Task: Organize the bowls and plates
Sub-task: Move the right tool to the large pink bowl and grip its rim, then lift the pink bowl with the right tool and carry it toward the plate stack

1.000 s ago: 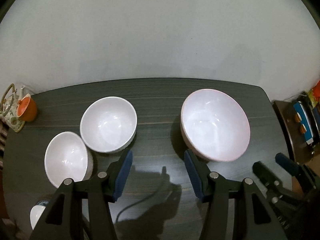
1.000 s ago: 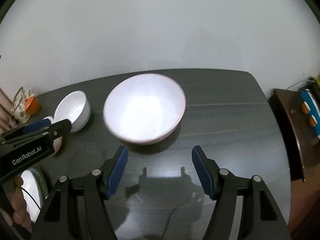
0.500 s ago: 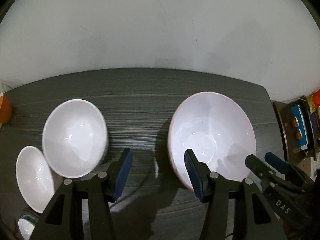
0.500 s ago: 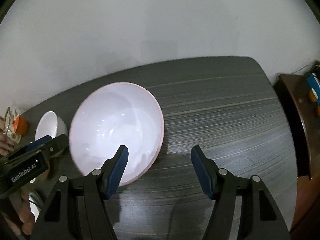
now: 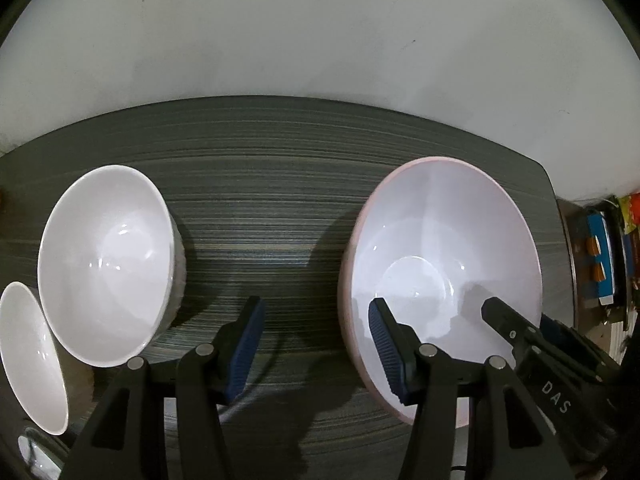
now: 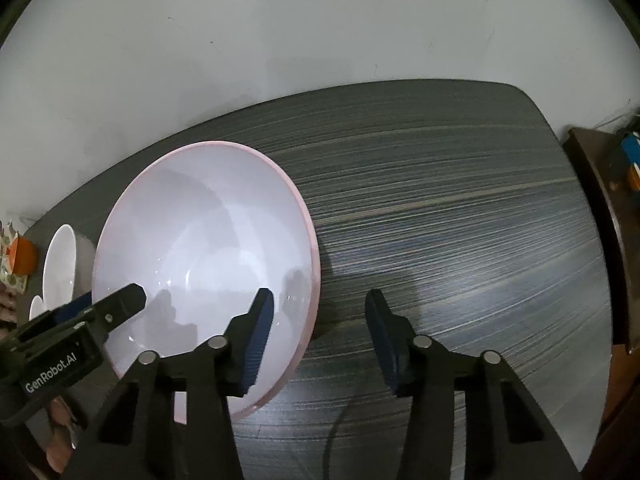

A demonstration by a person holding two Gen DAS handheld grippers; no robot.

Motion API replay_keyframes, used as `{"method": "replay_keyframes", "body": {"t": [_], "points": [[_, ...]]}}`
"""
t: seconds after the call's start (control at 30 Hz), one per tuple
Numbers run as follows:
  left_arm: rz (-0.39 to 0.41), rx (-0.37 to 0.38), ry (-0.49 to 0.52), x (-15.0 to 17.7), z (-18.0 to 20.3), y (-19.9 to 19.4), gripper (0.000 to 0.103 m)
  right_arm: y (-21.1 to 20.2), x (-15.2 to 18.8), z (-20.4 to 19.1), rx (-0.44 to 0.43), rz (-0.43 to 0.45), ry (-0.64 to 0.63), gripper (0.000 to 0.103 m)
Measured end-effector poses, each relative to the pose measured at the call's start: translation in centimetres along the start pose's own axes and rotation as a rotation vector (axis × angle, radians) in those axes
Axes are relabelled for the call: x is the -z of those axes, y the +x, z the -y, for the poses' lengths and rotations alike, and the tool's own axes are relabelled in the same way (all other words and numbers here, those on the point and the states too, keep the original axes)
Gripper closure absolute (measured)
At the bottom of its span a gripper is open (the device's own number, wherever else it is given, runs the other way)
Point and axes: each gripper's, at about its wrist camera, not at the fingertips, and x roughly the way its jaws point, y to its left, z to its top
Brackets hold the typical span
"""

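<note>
Straddling opposite rims of the pink bowl (image 5: 440, 240), both tongs.

Close downward wrist views; shared pink-rimmed bowl (image 5: 440, 240)

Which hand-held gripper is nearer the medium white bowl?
Left. The left hand-held gripper sits between the medium white bowl and pink-rimmed bowl; the right hand-held gripper straddles the pink-rimmed bowl's far rim.

Left claw (image 5: 316, 344) astride pink-rimmed bowl (image 5: 440, 256) rim, two white bowls (image 5: 106, 264) left
</note>
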Motion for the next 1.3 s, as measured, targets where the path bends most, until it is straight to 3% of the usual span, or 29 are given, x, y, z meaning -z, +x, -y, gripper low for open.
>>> {"method": "replay_keyframes", "body": {"t": [0.07,0.13,0.2,0.3,0.43,0.83,1.3], "points": [[0.005,-0.003,0.003,0.1,0.1,-0.2,0.05,0.5,-0.4,0.3,-0.009,-0.01,0.005,0.066],[0.006,-0.005,0.011,0.3,0.2,-0.1,0.063,0.7,-0.3,0.4,-0.01,-0.011,0.014,0.073],[0.001,0.01,0.006,0.3,0.4,-0.1,0.066,1.1,-0.4,0.6,-0.029,-0.021,0.02,0.082],[0.016,0.003,0.008,0.4,0.8,-0.3,0.071,1.3,-0.4,0.4,-0.04,-0.021,0.012,0.087],[0.019,0.026,0.032,1.2,1.2,-0.5,0.089,1.1,-0.3,0.0,-0.041,-0.009,0.0,0.089],[0.054,0.021,0.045,3.2,0.6,-4.3,0.09,-1.4,1.7,-1.2,-0.048,0.001,0.002,0.089],[0.116,-0.01,0.013,11.6,-1.2,-12.1,0.09,-7.2,8.5,-5.2,-0.101,0.047,-0.037,0.089]]}}
